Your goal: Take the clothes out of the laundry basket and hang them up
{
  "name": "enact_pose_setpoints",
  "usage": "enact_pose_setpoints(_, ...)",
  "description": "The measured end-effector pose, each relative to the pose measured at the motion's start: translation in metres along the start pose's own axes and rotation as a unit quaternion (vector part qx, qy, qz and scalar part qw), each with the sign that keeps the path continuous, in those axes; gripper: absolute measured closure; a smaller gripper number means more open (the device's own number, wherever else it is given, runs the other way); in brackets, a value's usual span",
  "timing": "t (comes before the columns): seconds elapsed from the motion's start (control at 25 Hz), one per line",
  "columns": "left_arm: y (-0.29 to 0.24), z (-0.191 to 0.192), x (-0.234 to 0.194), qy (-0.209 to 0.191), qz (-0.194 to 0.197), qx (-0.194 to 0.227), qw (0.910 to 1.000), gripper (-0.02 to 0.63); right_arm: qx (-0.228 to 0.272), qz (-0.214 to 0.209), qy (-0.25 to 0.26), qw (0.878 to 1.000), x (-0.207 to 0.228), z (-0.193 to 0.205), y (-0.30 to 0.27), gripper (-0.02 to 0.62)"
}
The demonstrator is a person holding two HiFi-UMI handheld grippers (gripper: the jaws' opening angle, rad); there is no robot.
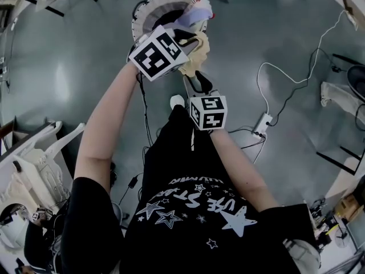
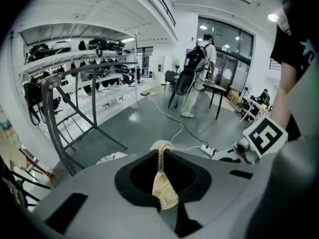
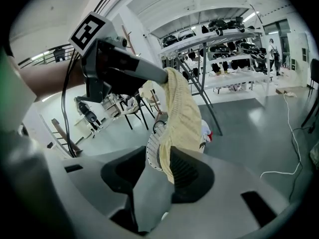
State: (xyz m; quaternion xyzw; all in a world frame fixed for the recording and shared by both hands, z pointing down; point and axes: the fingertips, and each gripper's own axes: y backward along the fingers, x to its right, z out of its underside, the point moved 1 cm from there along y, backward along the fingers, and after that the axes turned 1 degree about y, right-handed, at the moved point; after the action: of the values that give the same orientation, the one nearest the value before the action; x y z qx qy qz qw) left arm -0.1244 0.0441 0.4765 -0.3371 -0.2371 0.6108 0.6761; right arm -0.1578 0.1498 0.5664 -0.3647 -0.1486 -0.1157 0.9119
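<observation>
A cream knitted garment (image 1: 194, 59) hangs over the round white laundry basket (image 1: 142, 10), in which more clothes (image 1: 194, 13) lie. My left gripper (image 1: 189, 41) is shut on the garment's top edge. In the left gripper view a cream fold (image 2: 165, 190) is pinched between that gripper's (image 2: 160, 153) jaws. In the right gripper view the garment (image 3: 182, 108) drapes down from the left gripper (image 3: 167, 76) into my right gripper (image 3: 159, 151). Its lower part fills the gap between the two jaws and touches both. In the head view the right gripper (image 1: 197, 83) sits just below the cloth.
A grey metal drying rack (image 2: 65, 108) stands on the floor to the left, with shelves of dark items (image 2: 94, 49) behind it. A power strip with cables (image 1: 262, 123) lies on the floor at the right. A person with a backpack (image 2: 192, 78) stands far off.
</observation>
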Motion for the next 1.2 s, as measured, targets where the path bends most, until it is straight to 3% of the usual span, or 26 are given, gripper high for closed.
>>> enact_pose_setpoints(0.32,0.036,-0.047,-0.003,0.010,-0.017,0.019,0.9996,0.557,-0.005,0.001,0.040,0.999,-0.031,-0.018,-0.003,0.443)
enact_pose_setpoints(0.48,0.047,-0.067,-0.012,0.009,-0.026,0.028,0.9992,0.557,-0.027,0.024,0.091,0.995,-0.036,-0.008,-0.032,0.422)
enact_pose_setpoints(0.72,0.053,-0.080,-0.027,0.013,-0.032,0.034,0.9988,0.557,-0.040,0.120,0.226,0.966,-0.018,-0.003,-0.064,0.405)
enact_pose_setpoints(0.96,0.052,-0.079,-0.042,0.049,-0.028,0.057,0.9968,0.558,-0.063,0.191,0.308,0.930,0.008,0.003,-0.089,0.410)
enact_pose_setpoints(1.04,0.052,-0.078,-0.046,0.057,-0.026,0.063,0.9960,0.558,-0.069,0.213,0.321,0.920,0.014,0.002,-0.094,0.473)
enact_pose_setpoints(1.12,0.052,-0.076,-0.050,0.061,-0.028,0.067,0.9955,0.557,-0.072,0.228,0.316,0.918,0.021,-0.002,-0.096,0.563)
enact_pose_setpoints(1.2,0.054,-0.071,-0.055,0.066,-0.034,0.068,0.9949,0.558,-0.072,0.221,0.305,0.924,0.024,-0.003,-0.093,0.568)
